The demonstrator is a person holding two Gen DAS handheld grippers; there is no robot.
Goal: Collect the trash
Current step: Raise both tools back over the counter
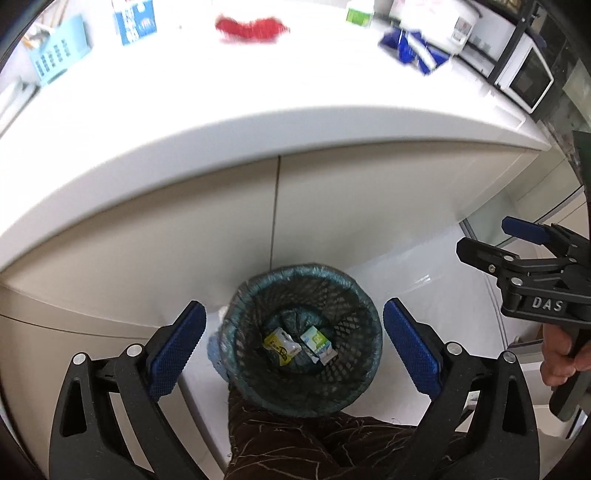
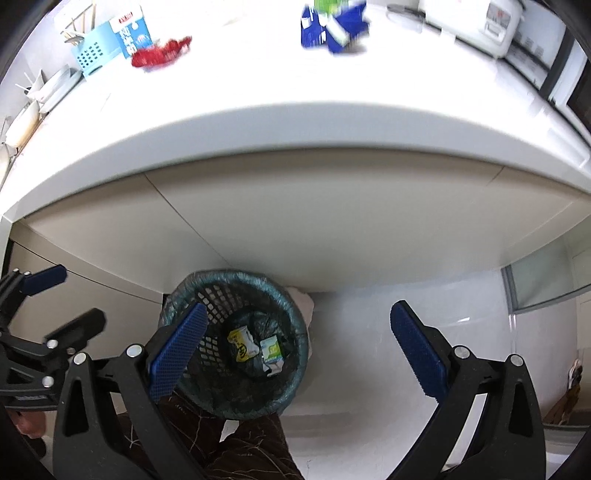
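A round mesh wastebasket [image 1: 301,341], lined with a dark translucent bag, is being viewed from above on a glossy white floor, just in front of pale cabinet doors [image 1: 332,210] beneath a thick white countertop [image 1: 258,122]. Two small wrappers are lying on its bottom: a yellow one [image 1: 281,345] and a white-and-green one [image 1: 317,344]; their print cannot be read. The left gripper [image 1: 294,349] is being held over the basket with its blue ridged pads apart and nothing between them. The right gripper [image 2: 298,347], likewise spread and empty, is being held beside it; "DAS" is being shown on its black body in the left view. On the counter, blurred, a red wrapper [image 1: 251,28], a blue-and-white package [image 1: 410,46], a blue-and-white carton [image 1: 133,20] and a pale blue perforated basket [image 1: 55,51] are resting. Brown patterned fabric [image 1: 295,446] is filling the lower edge.
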